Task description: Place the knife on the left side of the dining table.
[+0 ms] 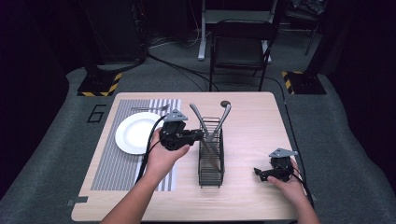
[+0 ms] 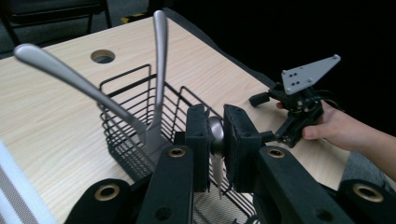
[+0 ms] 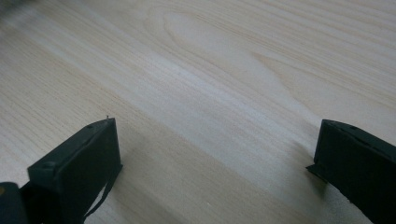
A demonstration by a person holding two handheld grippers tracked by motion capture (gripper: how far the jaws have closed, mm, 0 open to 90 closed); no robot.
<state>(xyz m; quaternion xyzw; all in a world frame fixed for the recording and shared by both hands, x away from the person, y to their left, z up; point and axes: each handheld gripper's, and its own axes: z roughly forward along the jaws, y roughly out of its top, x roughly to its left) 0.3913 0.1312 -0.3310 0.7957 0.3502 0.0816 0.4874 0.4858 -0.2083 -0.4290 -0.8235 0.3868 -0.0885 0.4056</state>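
Note:
A black wire caddy (image 1: pixel 211 179) stands upright in the middle of the wooden table (image 1: pixel 252 116). Two steel utensil handles (image 1: pixel 196 114) (image 1: pixel 225 113) lean out of its top, crossing each other; in the left gripper view they are the long handle (image 2: pixel 70 74) and the upright one (image 2: pixel 160 56) above the caddy's rim (image 2: pixel 125 74). My left gripper (image 1: pixel 201 135) (image 2: pixel 215 116) is at the caddy's left rim, shut on the rounded end of a third steel utensil (image 2: pixel 215 135), whose body slants down inside the caddy (image 1: pixel 211 156). My right gripper (image 1: pixel 259 173) (image 3: pixel 215 154) hovers open over bare table at the right.
A white plate (image 1: pixel 135 133) sits on a striped placemat (image 1: pixel 112 168) at the left, with a fork (image 1: pixel 149 108) lying beyond it. The table has a round cable hole (image 1: pixel 225 103) near its far edge. A black chair (image 1: pixel 240 46) stands behind the table.

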